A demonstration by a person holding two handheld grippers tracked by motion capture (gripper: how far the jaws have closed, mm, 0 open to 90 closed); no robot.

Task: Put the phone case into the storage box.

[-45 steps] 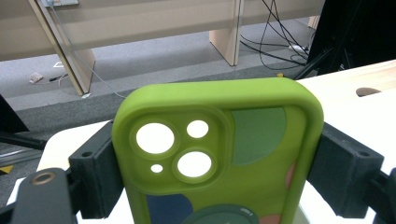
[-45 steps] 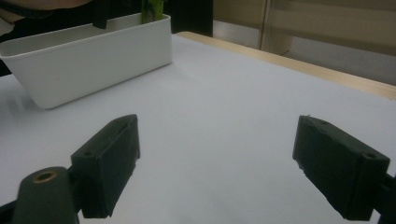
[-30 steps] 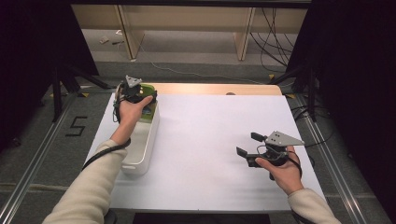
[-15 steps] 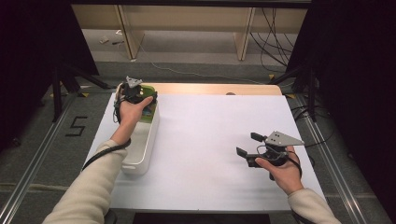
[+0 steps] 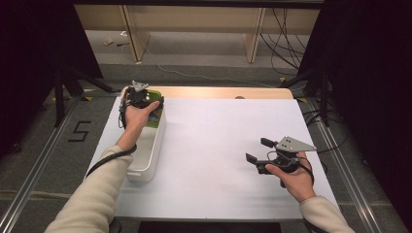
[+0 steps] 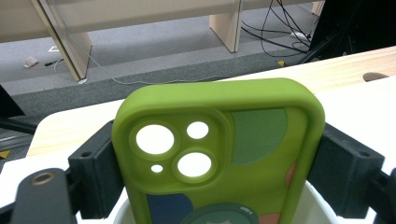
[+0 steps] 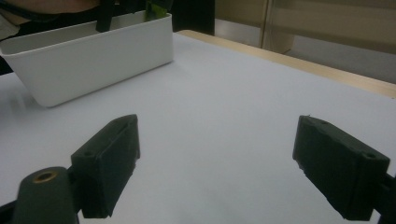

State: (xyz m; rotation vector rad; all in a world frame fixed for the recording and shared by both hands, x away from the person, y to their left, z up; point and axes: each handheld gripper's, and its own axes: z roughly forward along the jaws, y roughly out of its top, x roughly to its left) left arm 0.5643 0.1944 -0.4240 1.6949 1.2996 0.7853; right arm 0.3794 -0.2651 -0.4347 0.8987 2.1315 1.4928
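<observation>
Green phone case, with round camera cut-outs and coloured patches on its back, sits clamped between the jaws of the left hand-held gripper, held over the far end of the white bin by the desk's far left corner. That bin runs along the desk's left edge. The right hand-held gripper rests near the desk's right edge, jaws spread wide with nothing between them, pointing toward the bin.

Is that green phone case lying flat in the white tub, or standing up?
Standing up. The green phone case is clamped upright between the left tool's jaws, its lower end dipping into the white tub.
</observation>
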